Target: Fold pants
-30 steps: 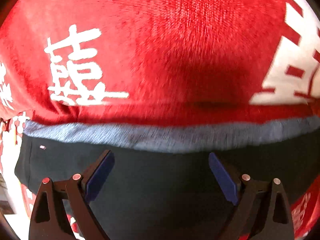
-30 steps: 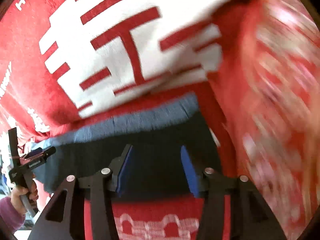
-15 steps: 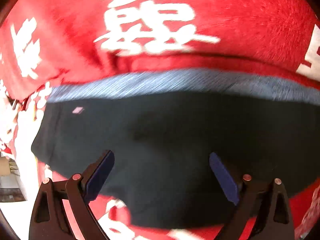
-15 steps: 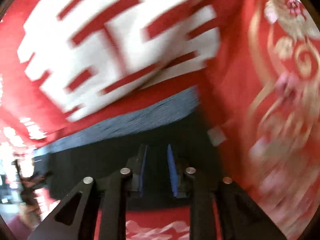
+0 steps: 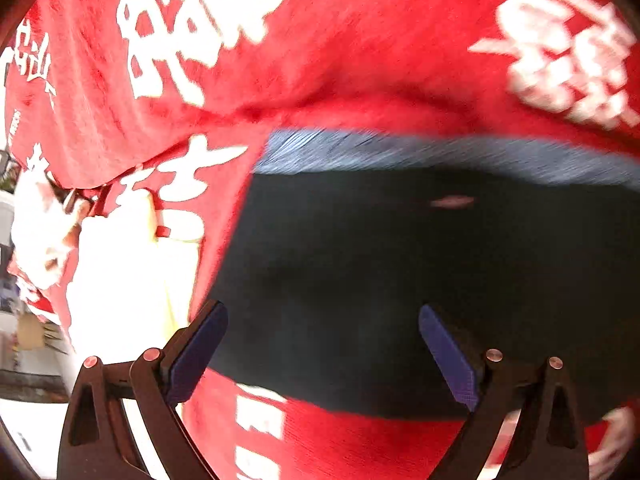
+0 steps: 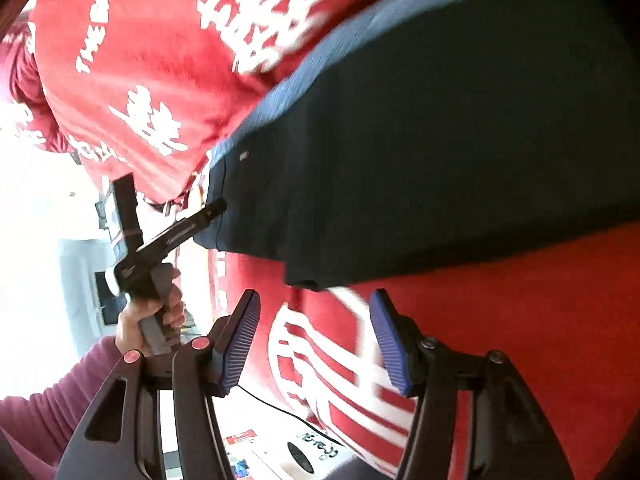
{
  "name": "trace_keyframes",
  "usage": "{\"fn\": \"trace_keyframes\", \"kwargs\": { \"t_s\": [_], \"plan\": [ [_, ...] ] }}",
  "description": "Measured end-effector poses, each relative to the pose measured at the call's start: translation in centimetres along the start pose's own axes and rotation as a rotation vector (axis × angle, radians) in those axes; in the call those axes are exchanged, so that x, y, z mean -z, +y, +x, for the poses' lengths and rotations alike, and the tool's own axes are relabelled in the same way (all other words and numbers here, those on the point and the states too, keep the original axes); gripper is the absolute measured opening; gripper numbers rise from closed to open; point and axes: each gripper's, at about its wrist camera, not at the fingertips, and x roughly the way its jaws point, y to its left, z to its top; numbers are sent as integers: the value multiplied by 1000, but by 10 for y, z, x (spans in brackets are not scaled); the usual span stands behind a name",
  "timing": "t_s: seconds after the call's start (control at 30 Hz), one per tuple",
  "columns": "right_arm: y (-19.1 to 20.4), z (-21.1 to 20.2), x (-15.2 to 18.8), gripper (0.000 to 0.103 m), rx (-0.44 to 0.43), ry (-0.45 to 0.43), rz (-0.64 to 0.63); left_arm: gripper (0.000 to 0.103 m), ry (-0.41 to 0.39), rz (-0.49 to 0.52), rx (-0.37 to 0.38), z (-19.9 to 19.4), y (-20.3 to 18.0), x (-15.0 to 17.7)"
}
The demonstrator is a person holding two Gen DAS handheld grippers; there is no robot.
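Left wrist view: left gripper [image 5: 322,354] jaws spread wide, nothing between the blue pads [image 5: 196,354]. Dark pants [image 5: 420,272] lie flat on a red cloth with white characters [image 5: 340,40], grey-blue waistband [image 5: 440,154] along the far edge. Gripper hovers over the near left part of the pants.

Right wrist view: right gripper [image 6: 314,340] also wide, empty, over red cloth just short of the pants' near edge. Pants [image 6: 440,140] fill upper right. The left gripper [image 6: 176,232], in the person's hand [image 6: 150,312], has its tip at the pants' left edge.
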Motion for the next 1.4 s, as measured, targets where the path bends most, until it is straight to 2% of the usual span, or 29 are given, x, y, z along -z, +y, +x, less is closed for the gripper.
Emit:
{"fn": "trace_keyframes", "kwargs": {
  "t_s": [0.07, 0.13, 0.33, 0.47, 0.77, 0.9, 1.07, 1.1, 1.13, 1.17, 1.3, 1.4],
  "plan": [
    [3, 24, 1, 61, -9, -4, 30, 103, 3, -42, 87, 20, 20, 5],
    [2, 37, 2, 61, -6, -20, 52, 103, 0, -76, 150, 26, 32, 7],
    [-2, 32, -3, 61, -61, -82, 121, 103, -20, -87, 219, 30, 37, 12],
    [4, 31, 3, 61, -82, -90, 154, 103, -14, -83, 223, 24, 31, 12],
    [14, 41, 1, 61, -65, -85, 121, 103, -21, -85, 222, 17, 28, 15],
    [-4, 46, -1, 55, -79, -97, 217, 103, -19, -84, 222, 15, 27, 15],
    [-3, 44, -5, 53, -73, -98, 229, 103, -10, -81, 222, 14, 26, 14],
    [-2, 45, -10, 45, -81, -102, 235, 103, -8, -78, 218, 14, 26, 13],
    [0, 44, -14, 14, -82, -111, 228, 103, -7, -73, 211, 13, 25, 13],
    [3, 43, -20, 8, -49, -111, 211, 103, -6, -62, 202, 11, 24, 13],
    [24, 30, -10, 8, 23, -127, 97, 103, -22, -26, 197, 10, 24, 22],
    [6, 38, 6, 7, 75, -114, 152, 103, -34, -39, 215, 12, 27, 26]
  ]
}}
